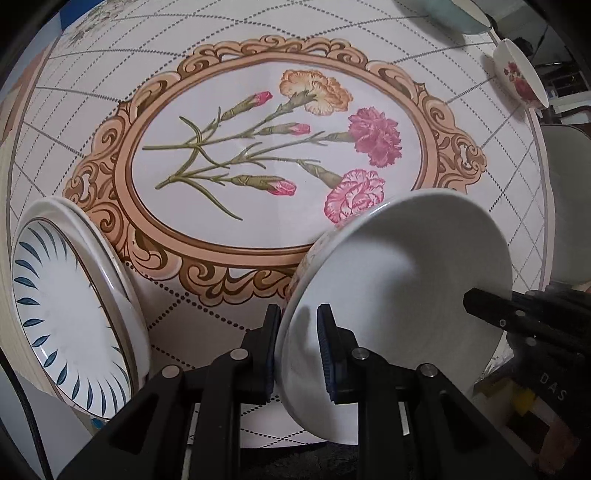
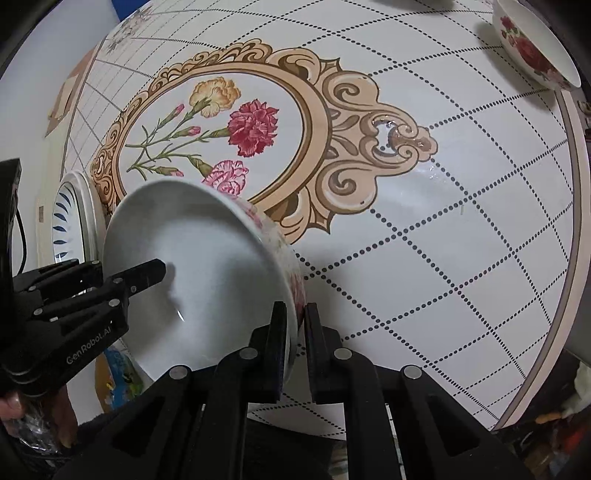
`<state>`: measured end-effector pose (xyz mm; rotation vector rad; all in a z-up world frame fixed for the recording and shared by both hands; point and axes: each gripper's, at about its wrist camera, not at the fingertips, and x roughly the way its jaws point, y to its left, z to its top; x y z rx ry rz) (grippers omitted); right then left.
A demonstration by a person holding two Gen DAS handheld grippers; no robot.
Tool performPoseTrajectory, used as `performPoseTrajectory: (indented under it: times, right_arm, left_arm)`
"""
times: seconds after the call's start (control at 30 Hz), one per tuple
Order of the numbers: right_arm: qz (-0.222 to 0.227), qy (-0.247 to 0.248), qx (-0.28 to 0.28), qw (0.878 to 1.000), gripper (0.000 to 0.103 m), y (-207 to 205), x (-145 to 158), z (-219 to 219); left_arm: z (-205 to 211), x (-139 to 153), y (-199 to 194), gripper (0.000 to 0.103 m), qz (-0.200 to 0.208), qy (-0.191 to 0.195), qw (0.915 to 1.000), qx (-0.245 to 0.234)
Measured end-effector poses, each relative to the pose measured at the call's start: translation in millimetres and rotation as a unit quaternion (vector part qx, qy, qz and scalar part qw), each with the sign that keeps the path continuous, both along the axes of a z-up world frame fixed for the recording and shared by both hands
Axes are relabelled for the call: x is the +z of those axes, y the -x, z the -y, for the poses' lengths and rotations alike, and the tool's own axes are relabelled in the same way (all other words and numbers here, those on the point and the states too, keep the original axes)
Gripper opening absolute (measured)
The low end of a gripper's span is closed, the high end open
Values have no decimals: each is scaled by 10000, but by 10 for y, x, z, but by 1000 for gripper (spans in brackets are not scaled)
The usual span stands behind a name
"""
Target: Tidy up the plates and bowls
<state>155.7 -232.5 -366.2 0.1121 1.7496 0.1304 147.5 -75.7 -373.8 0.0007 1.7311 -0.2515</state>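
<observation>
Bowl rim clamped by left gripper and right gripper; tabletop beyond bare.

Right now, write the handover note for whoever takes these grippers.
Left gripper: shut on the bowl, pads pinching its rim.
Right gripper: shut on the same bowl, at the opposite rim. The bowl is tilted, held over the table.
Plate stack: at the table's left edge, blue-leaf plate on top.
Rose bowl: far right corner. A pale green bowl sits beyond it.
Done: plates look stacked.
Left: set this bowl down and gather the other bowls.
</observation>
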Motion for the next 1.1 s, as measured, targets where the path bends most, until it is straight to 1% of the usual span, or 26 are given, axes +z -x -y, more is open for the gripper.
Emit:
performPoseTrajectory:
  times: [0.1, 0.13, 0.17, 0.2, 0.23, 0.27, 0.33, 0.37, 0.4, 0.43, 0.47, 0.5, 0.53, 0.57, 0.6, 0.63, 0.67, 0.7, 0.77, 0.83, 0.87, 0.9, 0.93, 1.0, 1.03, 1.1]
  right_arm:
    - [-4, -50, -121, 9999, 11, 1, 51, 92]
    - [-7, -32, -156, 9999, 13, 2, 75, 123]
    - [17, -92, -249, 9996, 22, 19, 131, 199]
    - [73, -57, -298, 9995, 30, 23, 172, 234]
    - [116, -38, -333, 9994, 49, 25, 208, 269]
    - [173, -13, -388, 9991, 71, 33, 261, 320]
    - [321, -20, -498, 9982, 86, 43, 389, 430]
    - [413, -29, -558, 9976, 86, 37, 462, 489]
    - [488, -22, -609, 9969, 86, 21, 516, 533]
    - [584, -17, -674, 9960, 86, 4, 597, 616]
    - [705, -4, -749, 9947, 89, -19, 673, 691]
    - [915, 6, -878, 9919, 92, -63, 780, 790]
    - [1116, -4, -983, 9889, 100, -95, 890, 902]
    - [1289, -2, -1050, 9861, 103, -151, 942, 904]
    - [1526, 6, -1099, 9822, 103, -208, 1021, 934]
    - [1867, 38, -1102, 9762, 103, -277, 1153, 1010]
    - [2057, 69, -1053, 9729, 103, -347, 1209, 1007]
    - [2237, 129, -966, 9698, 103, -413, 1281, 1040]
    - [2464, 331, -779, 9655, 103, -575, 1427, 1155]
    - [2661, 569, -764, 9592, 103, -726, 1523, 1283]
    - [2764, 610, -792, 9558, 103, -810, 1561, 1376]
    - [2761, 603, -821, 9557, 103, -861, 1588, 1455]
    - [2662, 610, -866, 9581, 103, -947, 1581, 1547]
    - [2348, 711, -1061, 9636, 103, -1091, 1544, 1751]
    - [2248, 698, -1190, 9646, 103, -1153, 1526, 1866]
    - [2132, 617, -1303, 9663, 103, -1263, 1462, 2065]
  left_arm:
    - [-38, 54, -47, 20, 80, -185, 9998, -47]
    - [-59, 86, -59, 21, 97, -207, 9997, -36]
    - [-79, 117, -53, 22, 140, -262, 9996, -25]
    - [-130, 164, -73, 25, 196, -327, 9993, -29]
    - [-164, 211, -69, 29, 235, -348, 9991, -23]
    - [-200, 265, -68, 31, 273, -362, 9990, 10]
    - [-249, 382, -81, 37, 363, -372, 9986, 69]
    - [-264, 436, -92, 39, 441, -402, 9982, 82]
    - [-268, 513, -112, 46, 576, -447, 9973, 91]
    - [-261, 614, -156, 62, 747, -470, 9960, 102]
    - [-286, 683, -199, 71, 830, -455, 9954, 114]
    - [-266, 767, -339, 88, 923, -423, 9947, 137]
    - [-212, 842, -465, 92, 1028, -366, 9939, 149]
    - [-146, 925, -595, 92, 1140, -281, 9930, 149]
    - [-77, 1015, -790, 93, 1209, -235, 9923, 144]
    - [-17, 1114, -884, 94, 1337, -181, 9908, 121]
    - [67, 1191, -981, 95, 1470, -166, 9890, 74]
    - [183, 1236, -1097, 99, 1596, -157, 9871, 15]
    - [328, 1313, -1327, 100, 1734, -120, 9847, -101]
    - [463, 1399, -1507, 100, 1888, -110, 9818, -192]
    - [529, 1436, -1577, 100, 1964, -116, 9802, -241]
    - [633, 1457, -1672, 100, 2048, -140, 9782, -322]
    - [702, 1472, -1730, 100, 2101, -145, 9769, -372]
    - [846, 1489, -1868, 100, 2198, -187, 9743, -459]
    - [924, 1470, -1947, 100, 2196, -196, 9741, -504]
    - [1070, 1386, -2088, 100, 2060, -167, 9768, -555]
